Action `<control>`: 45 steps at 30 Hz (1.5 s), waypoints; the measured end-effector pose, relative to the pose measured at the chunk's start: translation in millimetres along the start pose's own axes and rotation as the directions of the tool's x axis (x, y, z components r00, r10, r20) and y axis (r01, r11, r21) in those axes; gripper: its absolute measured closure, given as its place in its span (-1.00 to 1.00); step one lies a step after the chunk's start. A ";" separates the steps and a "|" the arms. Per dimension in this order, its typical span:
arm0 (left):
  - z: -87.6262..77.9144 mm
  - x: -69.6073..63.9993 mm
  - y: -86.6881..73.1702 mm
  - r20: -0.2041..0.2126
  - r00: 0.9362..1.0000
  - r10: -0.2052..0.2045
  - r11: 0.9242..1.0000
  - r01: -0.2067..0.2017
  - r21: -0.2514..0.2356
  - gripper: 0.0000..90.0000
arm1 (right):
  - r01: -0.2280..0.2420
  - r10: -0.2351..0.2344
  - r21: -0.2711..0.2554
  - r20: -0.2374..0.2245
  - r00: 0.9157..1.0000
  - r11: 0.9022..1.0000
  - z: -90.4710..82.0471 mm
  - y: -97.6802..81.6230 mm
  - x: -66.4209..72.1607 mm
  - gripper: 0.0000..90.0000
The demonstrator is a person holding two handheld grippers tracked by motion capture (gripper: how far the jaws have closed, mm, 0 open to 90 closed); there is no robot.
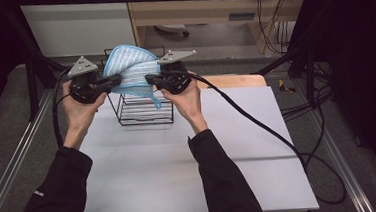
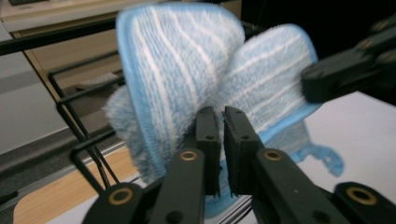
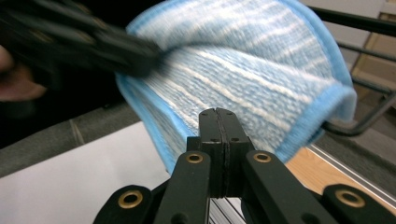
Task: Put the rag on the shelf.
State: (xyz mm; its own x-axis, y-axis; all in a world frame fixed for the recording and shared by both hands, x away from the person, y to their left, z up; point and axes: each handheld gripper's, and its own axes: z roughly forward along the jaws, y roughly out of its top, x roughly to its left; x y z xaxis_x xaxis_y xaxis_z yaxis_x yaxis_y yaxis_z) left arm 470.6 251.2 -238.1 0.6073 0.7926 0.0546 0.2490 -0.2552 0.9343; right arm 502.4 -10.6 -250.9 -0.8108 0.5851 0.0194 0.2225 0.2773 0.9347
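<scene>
A blue cloth with white stripes [image 1: 131,70] hangs folded in the air above a black wire rack [image 1: 141,114]. My left gripper [image 1: 118,81] meets its left edge. In the left gripper view the jaws [image 2: 220,112] stand almost together, with the cloth [image 2: 187,70] caught low between them. My right gripper [image 1: 149,78] meets the cloth's right side. In the right gripper view its jaws [image 3: 217,112] are pressed flat together, tips against the cloth [image 3: 243,70]; I cannot tell whether an edge is pinched. A loop tab [image 2: 329,161] dangles from the cloth.
The rack stands at the far left of a white table top [image 1: 205,160], with a strip of wooden edge [image 1: 239,80] behind it. A black cable [image 1: 257,121] trails from the right gripper across the table. Metal rails [image 1: 10,168] run along both sides.
</scene>
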 end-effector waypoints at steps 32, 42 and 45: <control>6.0 -25.4 5.0 0.090 0.993 0.073 0.997 -0.073 -0.004 0.92 | 0.028 -0.028 -0.003 0.046 0.999 1.000 -2.5 -5.8 1.4 0.92; 19.1 -32.1 -10.6 0.081 0.990 0.114 0.993 -0.117 0.029 0.92 | -0.018 0.021 -0.135 0.021 1.000 0.991 -24.7 12.6 6.7 0.53; 20.4 -33.2 -11.7 0.074 0.990 0.120 0.992 -0.122 0.030 0.92 | 0.012 -0.009 -0.116 0.029 1.000 0.993 -14.6 19.9 14.4 0.41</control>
State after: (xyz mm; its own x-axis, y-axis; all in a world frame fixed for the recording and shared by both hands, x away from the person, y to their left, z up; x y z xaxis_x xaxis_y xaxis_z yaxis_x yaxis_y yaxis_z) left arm 463.0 216.6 -258.1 0.6868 0.7132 0.1399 0.1954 -0.3666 0.9096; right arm 487.2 -7.8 -226.9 -0.7966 0.6045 0.0005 0.1479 0.1941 0.9698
